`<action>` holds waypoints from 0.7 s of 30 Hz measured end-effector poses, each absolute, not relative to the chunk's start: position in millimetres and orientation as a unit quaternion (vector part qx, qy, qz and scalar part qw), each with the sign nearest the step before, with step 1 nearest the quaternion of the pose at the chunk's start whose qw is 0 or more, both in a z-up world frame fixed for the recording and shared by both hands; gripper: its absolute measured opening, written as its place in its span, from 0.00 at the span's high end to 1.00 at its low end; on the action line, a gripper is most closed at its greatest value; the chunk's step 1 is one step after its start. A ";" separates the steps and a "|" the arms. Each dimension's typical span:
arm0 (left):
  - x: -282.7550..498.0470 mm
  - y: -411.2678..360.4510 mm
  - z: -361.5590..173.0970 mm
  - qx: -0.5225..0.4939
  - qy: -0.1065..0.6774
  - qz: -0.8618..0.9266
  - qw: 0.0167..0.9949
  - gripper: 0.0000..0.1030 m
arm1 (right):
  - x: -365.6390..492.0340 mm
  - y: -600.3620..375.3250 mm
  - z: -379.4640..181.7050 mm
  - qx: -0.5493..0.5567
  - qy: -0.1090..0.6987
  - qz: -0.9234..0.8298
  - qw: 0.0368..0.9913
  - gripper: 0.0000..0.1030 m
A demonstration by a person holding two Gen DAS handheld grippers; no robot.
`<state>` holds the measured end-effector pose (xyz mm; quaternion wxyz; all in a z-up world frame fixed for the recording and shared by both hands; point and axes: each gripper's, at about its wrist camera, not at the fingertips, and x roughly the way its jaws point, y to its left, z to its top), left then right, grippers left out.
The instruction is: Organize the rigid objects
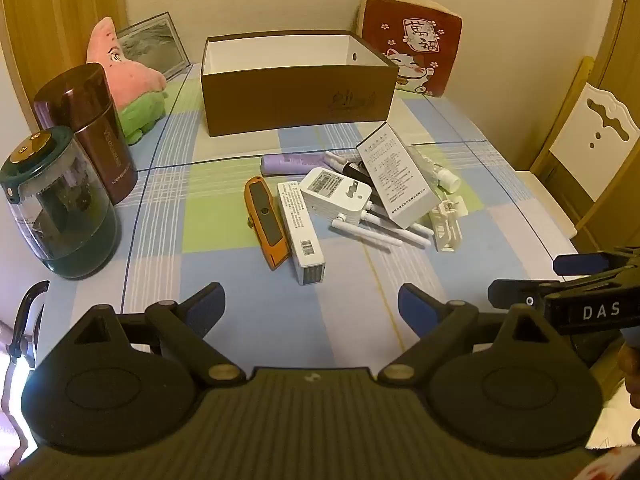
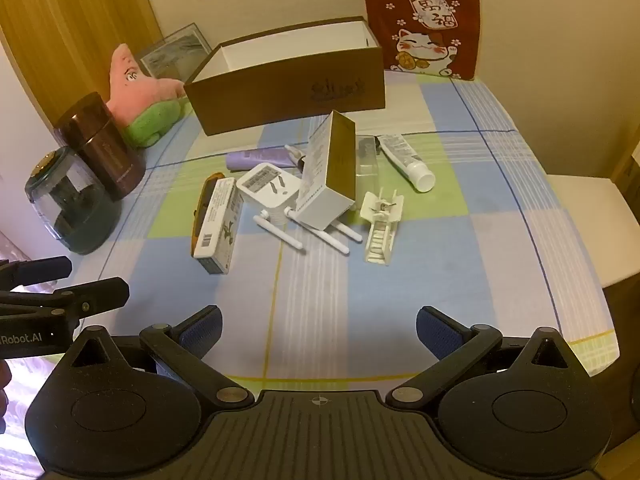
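While empty, left hand-held gripper (image 1: 311, 307) (spread), utility knife (image 1: 267, 222) ahead.

The orange utility knife (image 2: 202, 204) is largely hidden in the right wrist view behind the long white carton (image 2: 216, 226) at its 3 o'clock. The router (image 1: 336, 192) is partly covered by the tall leaning box (image 1: 394, 178). Print on both boxes is too small to be read. The right gripper (image 1: 528, 280) is cut off at the 3 o'clock edge.
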<state>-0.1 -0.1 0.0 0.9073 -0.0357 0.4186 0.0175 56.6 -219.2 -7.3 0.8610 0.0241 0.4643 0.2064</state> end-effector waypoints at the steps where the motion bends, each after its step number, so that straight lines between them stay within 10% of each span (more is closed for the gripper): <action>1: 0.0 -0.1 0.0 -0.037 0.420 0.016 0.907 0.11 | 56.8 -219.0 -7.3 0.021 0.465 0.205 0.861 0.02; 21: 0.9 6.8 -2.8 -0.046 0.424 0.016 0.904 0.11 | 57.8 -212.6 -6.7 0.018 0.461 0.211 0.862 0.02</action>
